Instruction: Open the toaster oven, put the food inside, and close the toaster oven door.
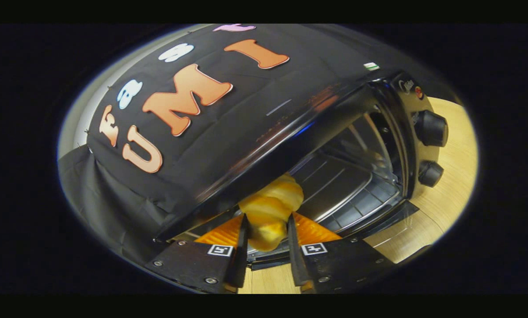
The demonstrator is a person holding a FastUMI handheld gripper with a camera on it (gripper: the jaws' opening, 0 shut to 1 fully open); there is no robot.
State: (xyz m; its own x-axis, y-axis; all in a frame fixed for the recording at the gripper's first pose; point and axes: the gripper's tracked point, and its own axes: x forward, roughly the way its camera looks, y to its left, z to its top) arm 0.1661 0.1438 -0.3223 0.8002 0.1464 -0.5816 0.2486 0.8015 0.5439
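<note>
Toaster oven (pixel 334 145) is open, cavity facing the camera, whole view rolled hard so the oven sits tilted across the picture. Inside: a wire rack (pixel 334 185) spans the chamber, with a tray-like floor under it, otherwise bare. Door (pixel 378 223) is dropped down flat at the mouth, its glass lying just ahead of the fingers over the wooden table (pixel 449 194). Two control knobs (pixel 431 128) stacked on the panel at the oven's side, beyond the opening. The gripper (pixel 267 229) is clamped on a croissant (pixel 270 207): both fingers press its flanks, the pastry bulging out past the tips, jaws held apart only by the bread's width. Croissant's long axis runs along the fingers, near end tucked between the finger bases, far end pointing forward into the oven mouth. Far tip sits at or just past the front edge of the opening, under the oven's top lip; can't tell whether it touches the rack. Gripper is lined up with the near end of the opening rather than its centre, approaching at a roll relative to the oven, low over the door. Booth cloth (pixel 127 198) hangs behind the oven.
</note>
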